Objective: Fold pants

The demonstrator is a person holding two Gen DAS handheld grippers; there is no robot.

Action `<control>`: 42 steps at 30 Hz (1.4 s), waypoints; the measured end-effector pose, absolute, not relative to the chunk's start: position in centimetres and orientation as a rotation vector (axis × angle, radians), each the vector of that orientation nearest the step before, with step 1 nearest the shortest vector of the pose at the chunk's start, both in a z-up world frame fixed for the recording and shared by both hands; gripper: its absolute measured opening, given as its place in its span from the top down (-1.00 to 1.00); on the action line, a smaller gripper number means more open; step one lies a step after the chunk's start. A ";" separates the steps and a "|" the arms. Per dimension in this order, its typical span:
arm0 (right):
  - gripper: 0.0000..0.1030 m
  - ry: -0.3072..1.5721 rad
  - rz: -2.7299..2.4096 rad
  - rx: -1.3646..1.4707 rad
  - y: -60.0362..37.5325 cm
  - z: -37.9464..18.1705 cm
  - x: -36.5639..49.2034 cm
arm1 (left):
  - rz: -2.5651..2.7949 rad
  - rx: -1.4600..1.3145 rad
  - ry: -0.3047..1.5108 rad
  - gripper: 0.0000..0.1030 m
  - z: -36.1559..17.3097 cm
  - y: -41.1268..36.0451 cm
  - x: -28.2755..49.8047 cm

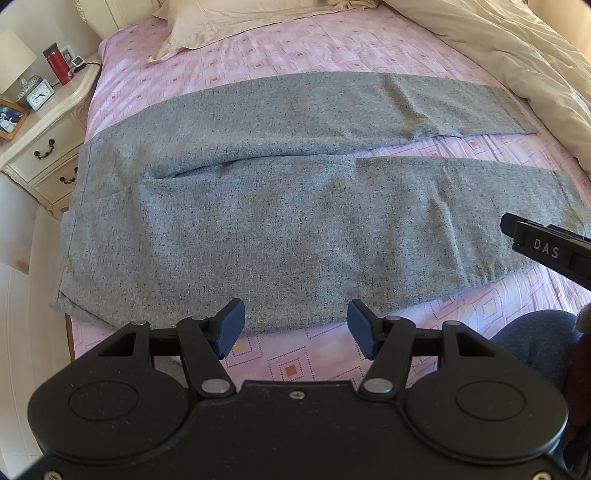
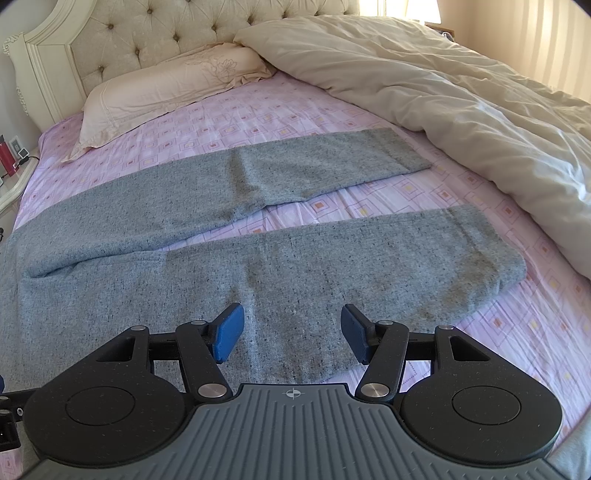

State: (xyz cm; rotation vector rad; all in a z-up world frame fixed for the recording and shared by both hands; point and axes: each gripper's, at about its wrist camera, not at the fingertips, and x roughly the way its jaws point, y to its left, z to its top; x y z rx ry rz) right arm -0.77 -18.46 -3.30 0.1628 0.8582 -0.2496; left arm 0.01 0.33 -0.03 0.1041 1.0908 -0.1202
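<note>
Two handheld grippers hovered over a bed (image 2: 332,122) covered in a pink sheet patterned with squares. A pair of grey speckled pants (image 1: 258,221) lay flat across the sheet, unfolded, with the waistband toward the bed's left edge and the two legs running rightward, slightly apart, a strip of pink sheet showing between them. The left gripper (image 1: 295,326) was above the near edge of the pants, its blue-padded fingers (image 1: 231,328) spread wide and holding nothing. The right gripper (image 2: 292,332) was over the near leg, its fingers (image 2: 229,332) likewise spread wide and empty. A cream pillow (image 2: 162,81) lay beside a tufted headboard (image 2: 155,33), and a rumpled cream duvet (image 2: 461,110) was bunched along the far right. A nightstand (image 1: 44,125) by the bed carried a small clock (image 1: 38,96) and a red bottle (image 1: 59,66).
</note>
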 end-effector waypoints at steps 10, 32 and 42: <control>-0.10 0.870 -0.241 0.173 -18.5 -3.2 -0.7 | -0.096 0.133 1.104 -0.24 -0.1 0.7 0.1; -0.08 0.991 -0.358 0.186 -28.2 -3.5 -0.6 | -0.097 0.152 1.049 -0.23 1.1 4.7 0.7; -0.03 0.994 -0.601 0.368 -38.5 -6.0 -3.7 | -0.197 0.379 1.174 -0.23 -3.1 2.8 1.1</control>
